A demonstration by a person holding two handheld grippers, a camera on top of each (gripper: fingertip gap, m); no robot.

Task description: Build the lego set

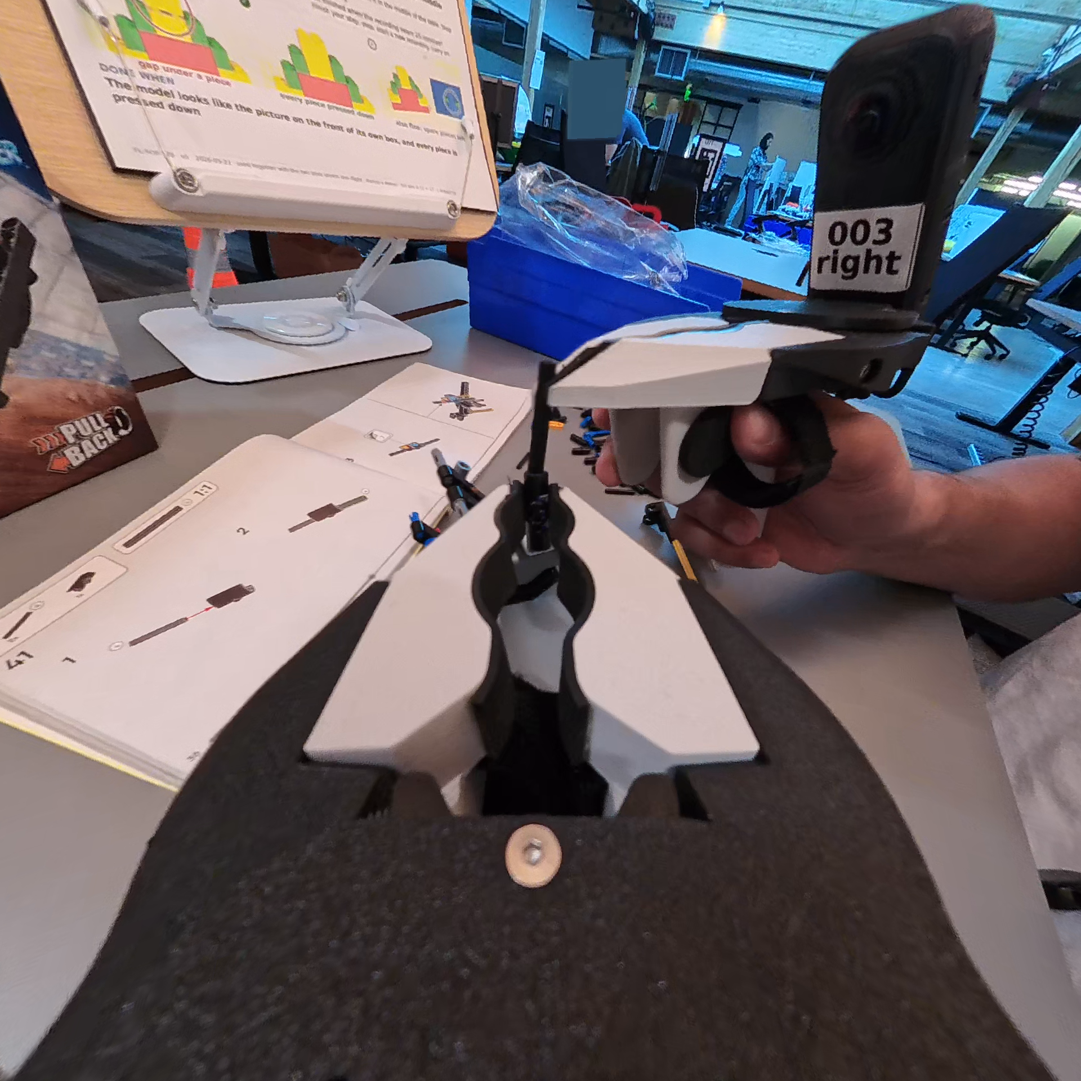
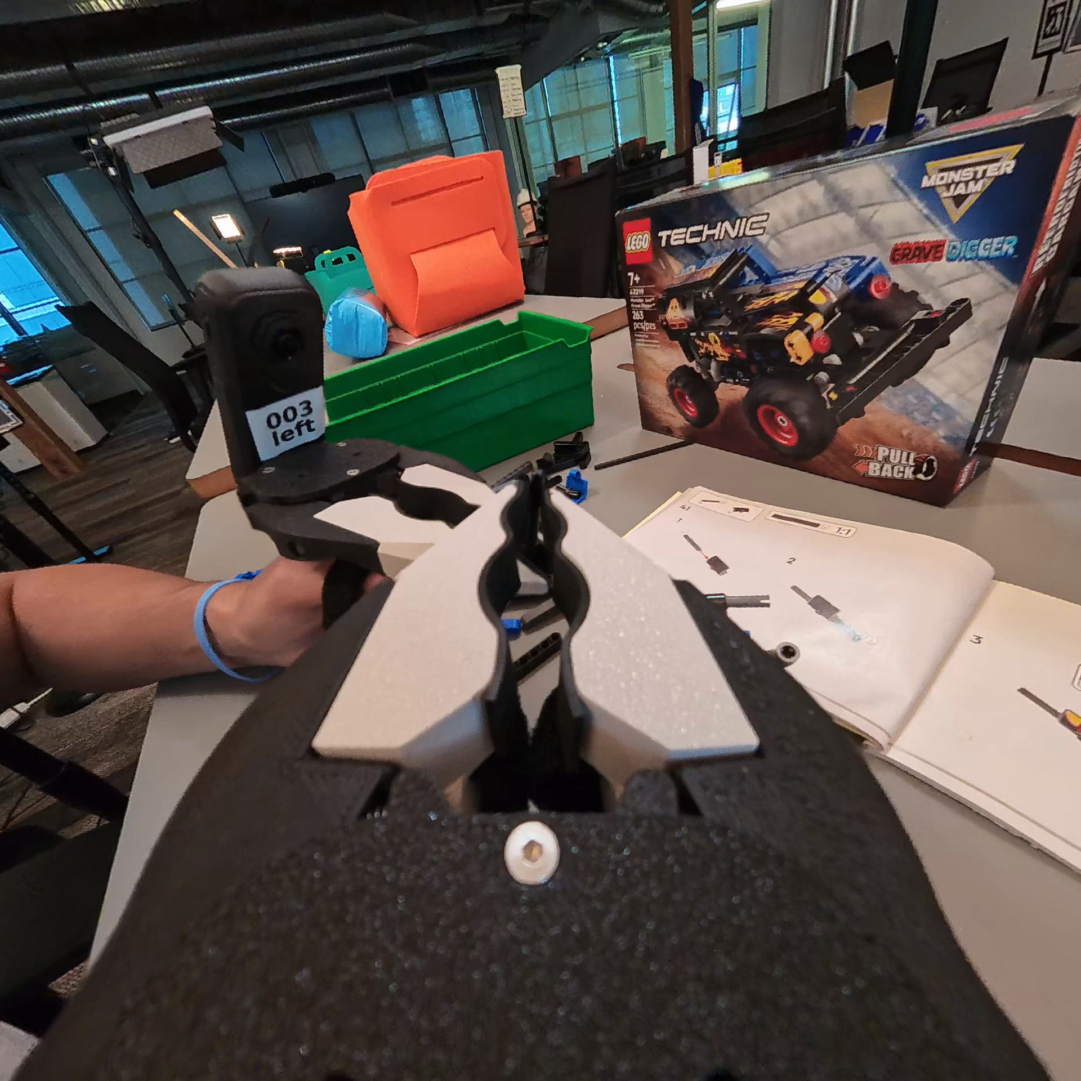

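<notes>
In the left wrist view my left gripper (image 1: 535, 500) is shut on a small black and grey lego connector (image 1: 537, 529). A thin black axle (image 1: 541, 421) stands up out of the connector. My right gripper (image 1: 553, 380), held by a hand, comes in from the right and pinches the axle's top end. In the right wrist view my right gripper (image 2: 533, 492) is shut on the black axle (image 2: 533, 515). The left gripper (image 2: 468, 488) reaches in from the left, its tips just below mine. The connector is hidden there.
An open instruction booklet (image 1: 234, 573) (image 2: 819, 585) lies on the grey table. The lego box (image 2: 819, 304) stands behind it. A green bin (image 2: 468, 386), a blue bin (image 1: 556, 298) with a plastic bag, a document stand (image 1: 281, 327) and loose pieces (image 1: 591, 439) (image 2: 570, 459) surround the work spot. My left and right fingertips are right by each other.
</notes>
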